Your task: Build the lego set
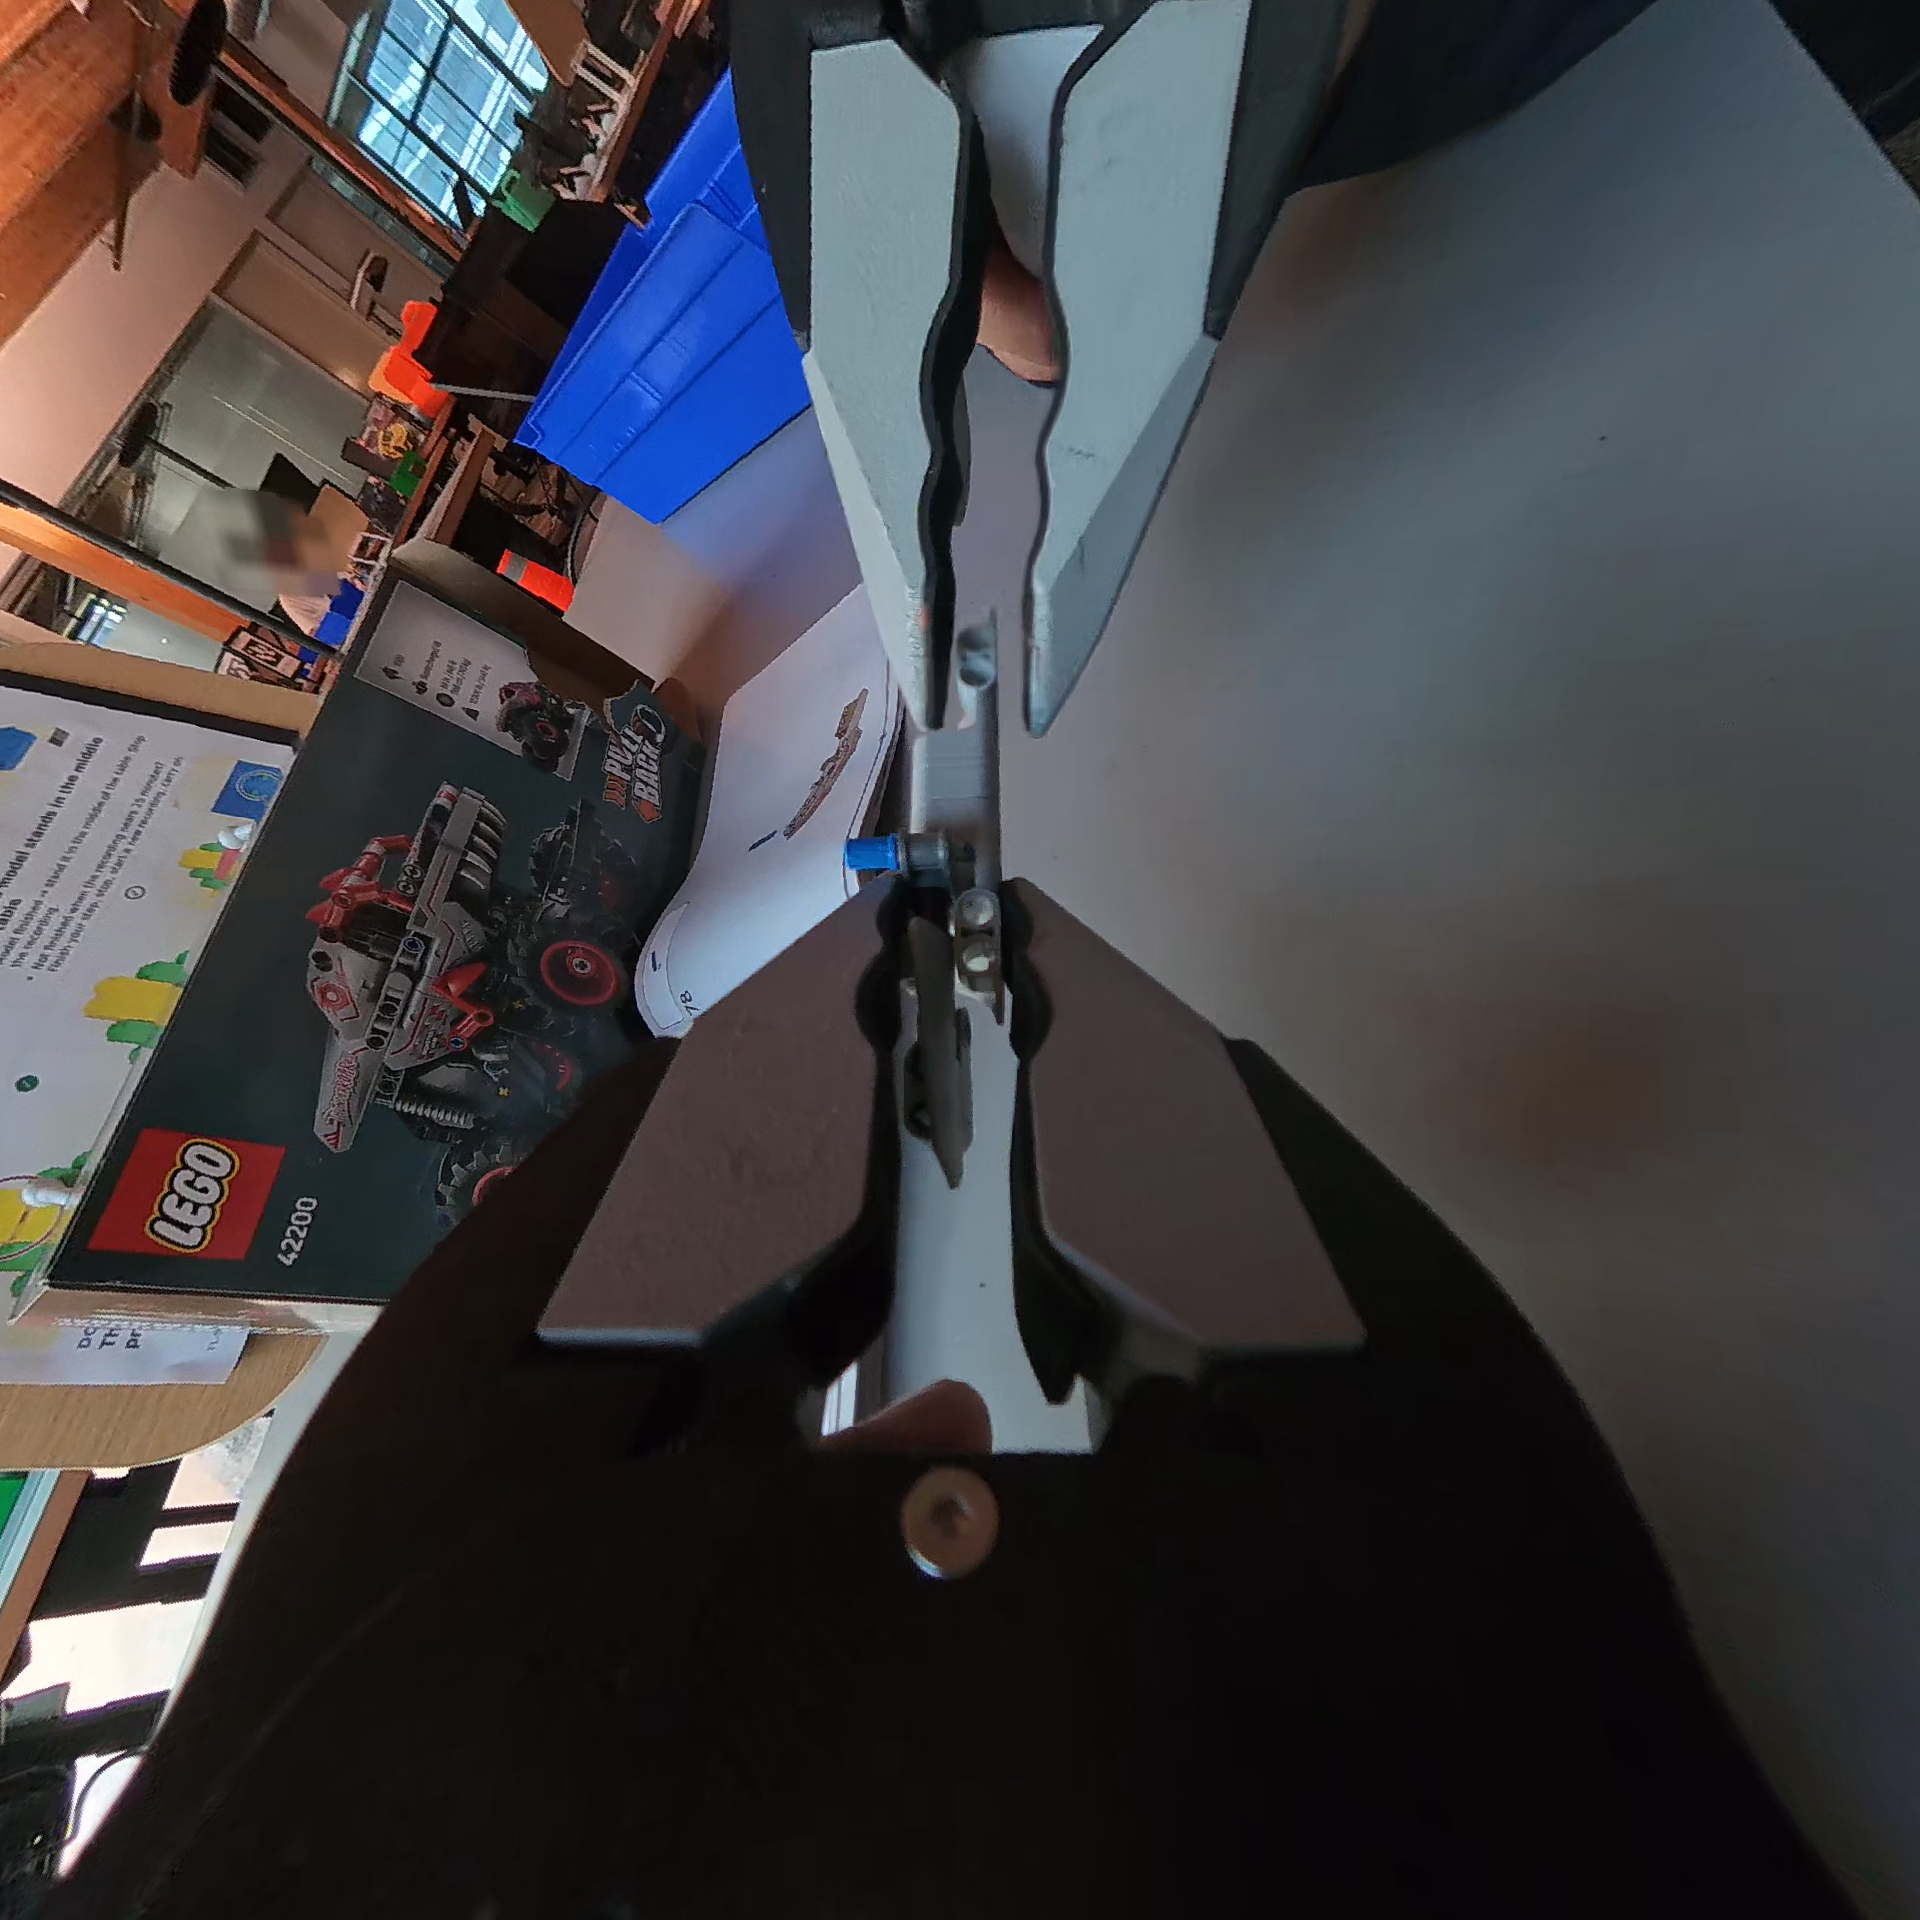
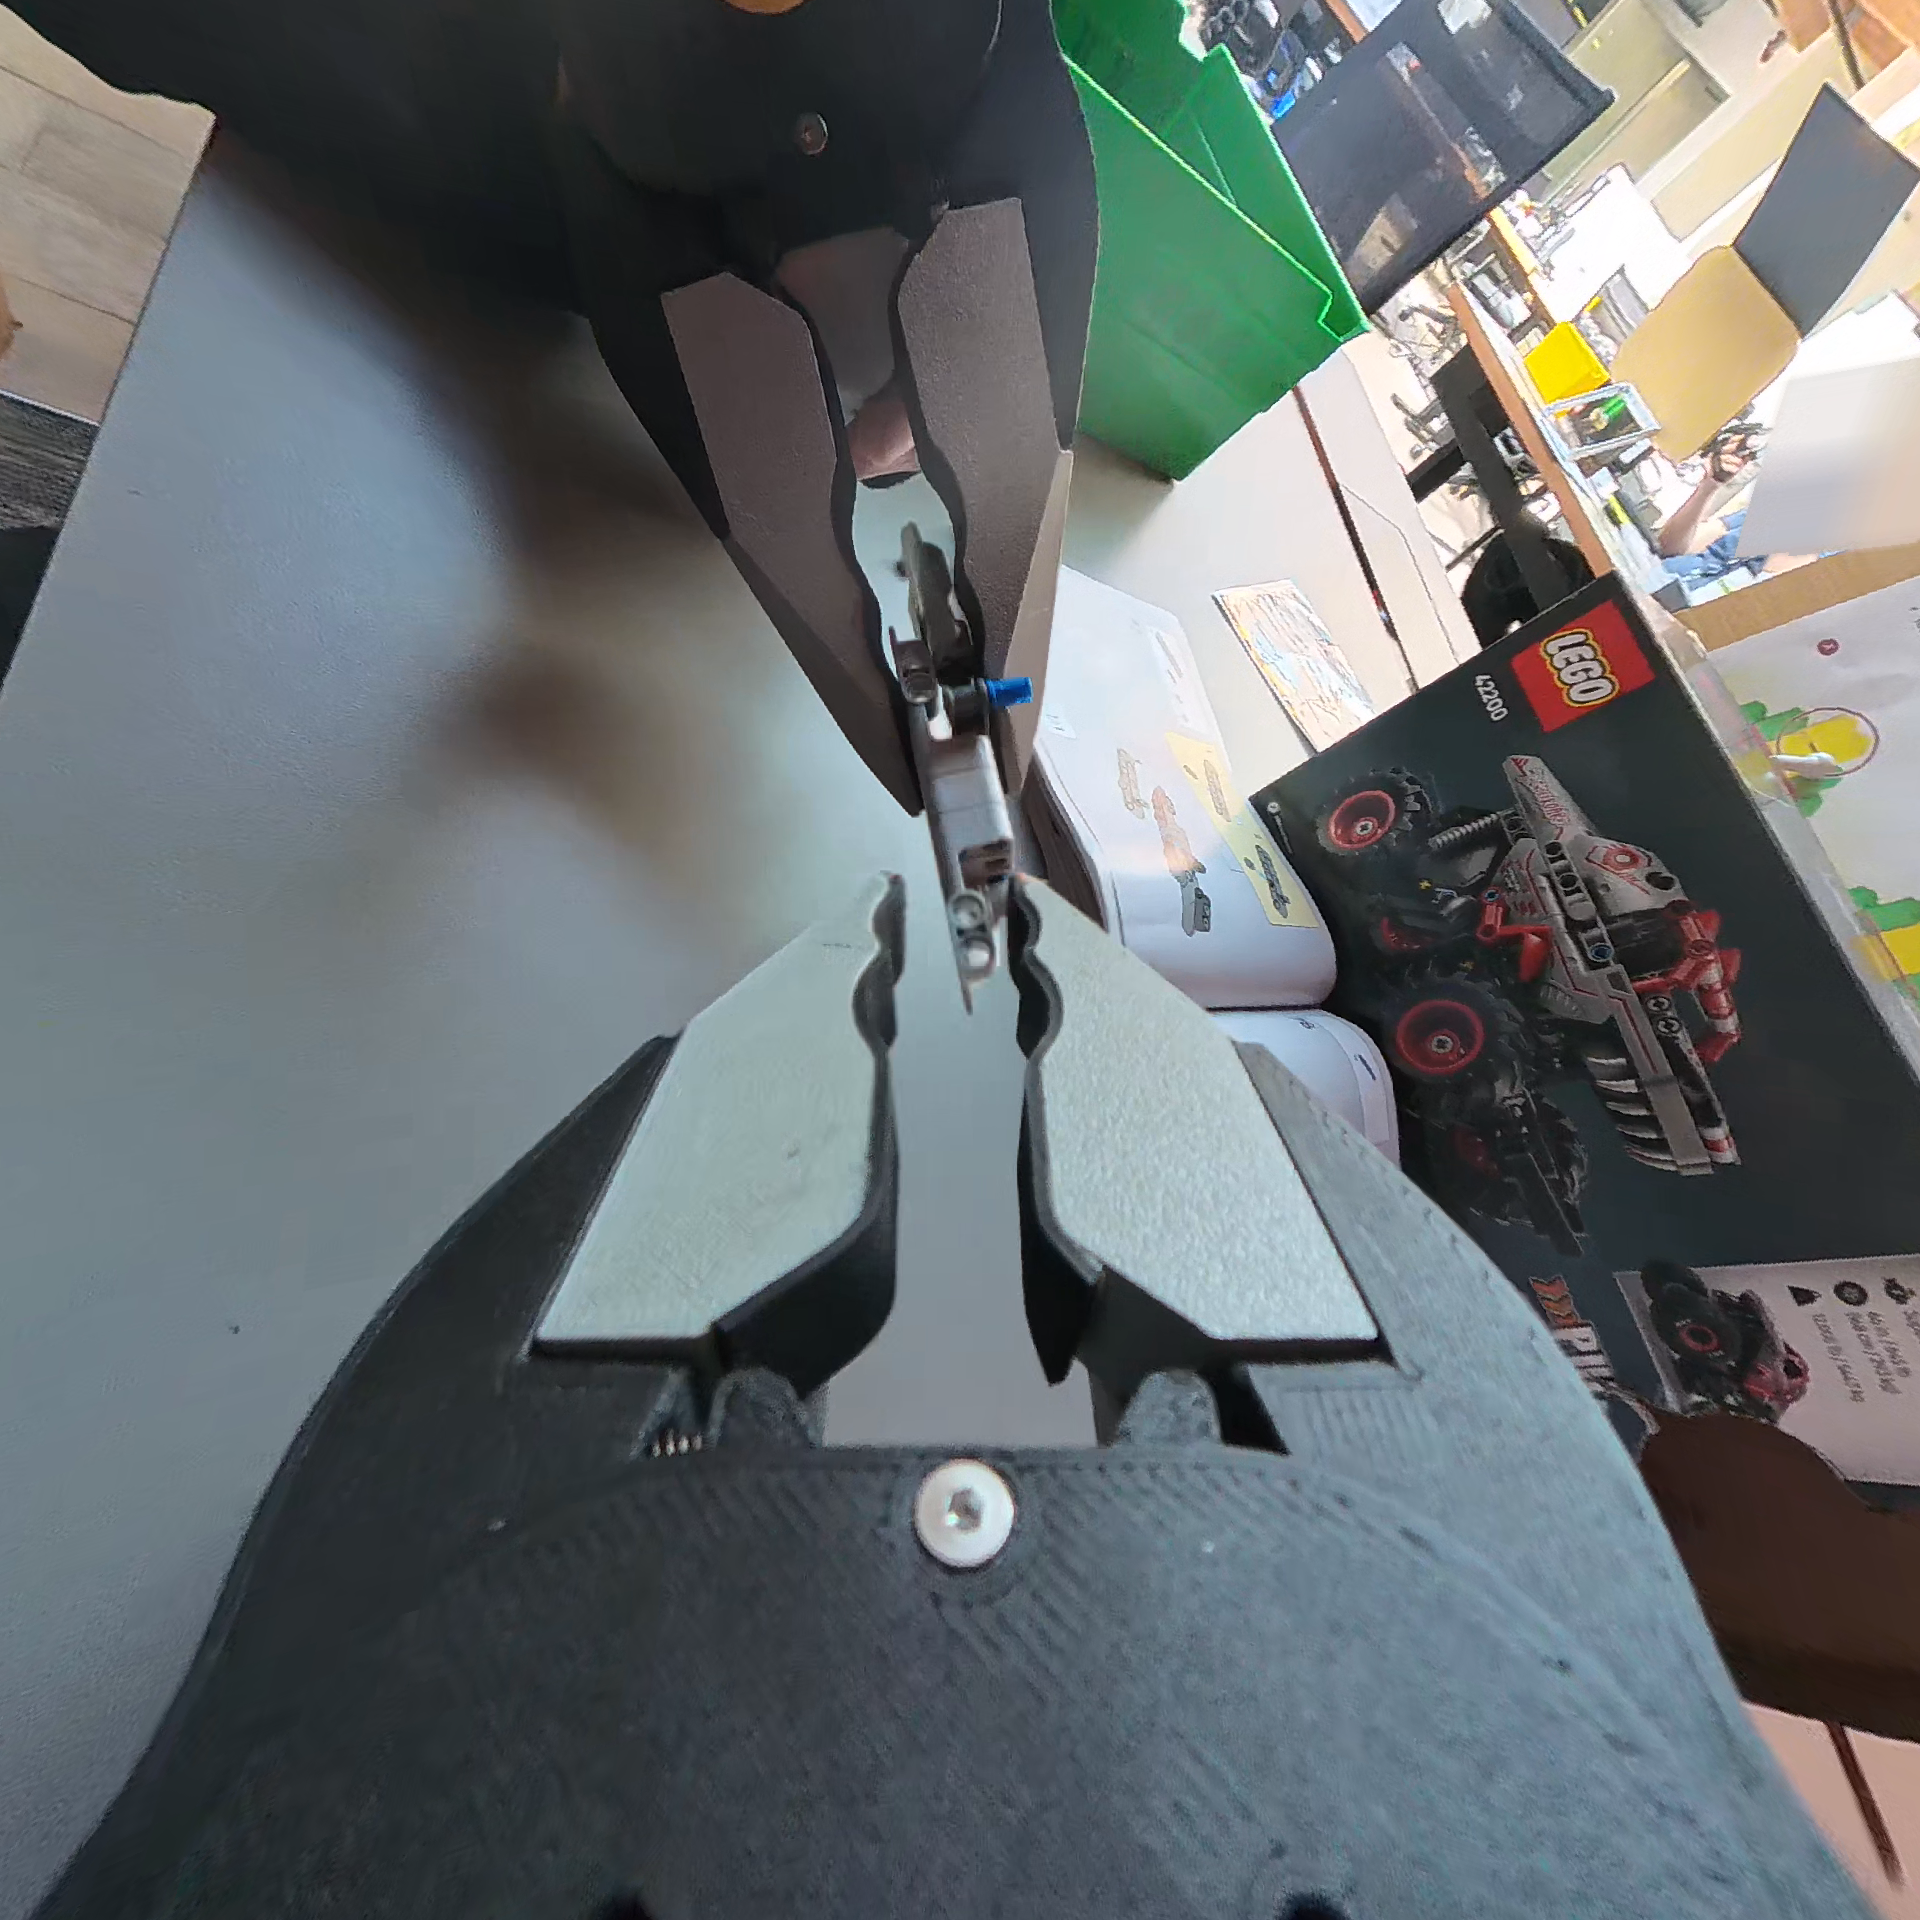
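Note:
A small grey lego assembly (image 1: 954, 940) with a blue pin (image 1: 862, 854) sticking out of its side hangs in the air above the grey table (image 1: 1507, 727). My left gripper (image 1: 956, 902), with brown pads, is shut on one end of it. My right gripper (image 1: 987, 719), with pale grey pads, comes from the opposite side. Its jaws stand open around the assembly's other, thin end without squeezing it. In the right wrist view the assembly (image 2: 971, 821) and its blue pin (image 2: 1008, 691) run from the left gripper (image 2: 968, 774) down into the gap of my right gripper (image 2: 958, 896).
The lego box (image 1: 364, 987) (image 2: 1558, 883) stands beside the open instruction booklet (image 1: 790, 821) (image 2: 1174, 831). A blue bin (image 1: 675, 343) and a green bin (image 2: 1174, 281) sit at the table's far edge. A printed sheet (image 1: 94, 883) stands behind the box. The grippers are tip to tip, or close to it.

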A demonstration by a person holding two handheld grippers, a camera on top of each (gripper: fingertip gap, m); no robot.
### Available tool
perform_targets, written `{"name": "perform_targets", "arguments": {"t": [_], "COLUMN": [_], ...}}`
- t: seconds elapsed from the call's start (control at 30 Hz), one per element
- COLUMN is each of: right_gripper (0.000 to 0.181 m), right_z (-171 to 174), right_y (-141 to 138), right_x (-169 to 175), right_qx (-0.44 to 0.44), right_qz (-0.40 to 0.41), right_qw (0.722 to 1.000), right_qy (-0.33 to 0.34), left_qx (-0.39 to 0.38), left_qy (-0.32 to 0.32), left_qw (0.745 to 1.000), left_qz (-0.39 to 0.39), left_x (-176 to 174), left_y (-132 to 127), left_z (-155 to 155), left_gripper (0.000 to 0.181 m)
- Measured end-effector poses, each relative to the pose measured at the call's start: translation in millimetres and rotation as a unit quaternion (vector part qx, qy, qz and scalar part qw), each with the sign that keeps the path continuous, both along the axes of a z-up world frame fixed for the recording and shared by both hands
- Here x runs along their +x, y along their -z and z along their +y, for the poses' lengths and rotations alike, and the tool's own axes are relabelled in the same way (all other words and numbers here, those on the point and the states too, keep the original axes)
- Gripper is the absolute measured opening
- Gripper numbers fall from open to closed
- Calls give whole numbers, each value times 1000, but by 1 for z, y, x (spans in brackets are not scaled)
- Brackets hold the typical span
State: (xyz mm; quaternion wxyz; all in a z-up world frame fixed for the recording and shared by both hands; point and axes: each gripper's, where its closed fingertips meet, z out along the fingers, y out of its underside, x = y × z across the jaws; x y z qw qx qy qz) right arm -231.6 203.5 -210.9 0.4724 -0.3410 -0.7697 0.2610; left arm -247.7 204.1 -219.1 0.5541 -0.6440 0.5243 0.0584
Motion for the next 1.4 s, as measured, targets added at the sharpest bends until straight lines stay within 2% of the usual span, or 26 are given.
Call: {"name": "perform_targets", "arguments": {"t": [0.1, 0.4, 0.47, 0.53, 0.67, 0.8, 0.87, 1.0, 1.07, 1.13, 1.4], "right_gripper": [24, 25, 23, 13, 13, 13, 13, 13, 13, 13, 13], "right_z": [-1, -9, -12, -12, -13, -17, -16, -16, -17, -20, -18], "right_y": [2, 9, 10, 10, 5, 6, 6, 5, 7, 9, 10], "right_x": [-1, -4, -5, -6, -4, -1, 0, 1, 2, 2, 1], "right_qx": [-4, 21, 28, 39, 46, 23, 20, 5, -3, -4, 25], "right_qz": [-5, -9, -8, -5, 6, -10, -13, -20, -28, -33, -26], "right_qw": [1000, 1000, 999, 999, 999, 999, 1000, 1000, 999, 999, 999], "right_qy": [0, -11, -14, -14, -15, -21, -18, -15, -18, -25, -15], "left_qx": [-6, -23, -29, -29, -27, -53, -55, -69, -65, -60, -67], "left_qy": [2, 39, 53, 66, 77, 79, 81, 82, 75, 67, 58], "left_qw": [1000, 999, 997, 996, 994, 992, 991, 992, 994, 994, 994], "left_qz": [1, -25, -42, -58, -76, -84, -86, -71, -55, -54, -58], "left_x": [1, 14, 19, 22, 24, 24, 25, 30, 28, 25, 23], "left_y": [2, 1, -1, -6, -10, -4, -3, 5, 9, 7, 6], "left_z": [-1, -10, -13, -16, -18, -19, -20, -21, -19, -18, -16], "left_gripper": [13, 13, 13, 13, 13, 13, 16, 38, 34, 14, 13]}}
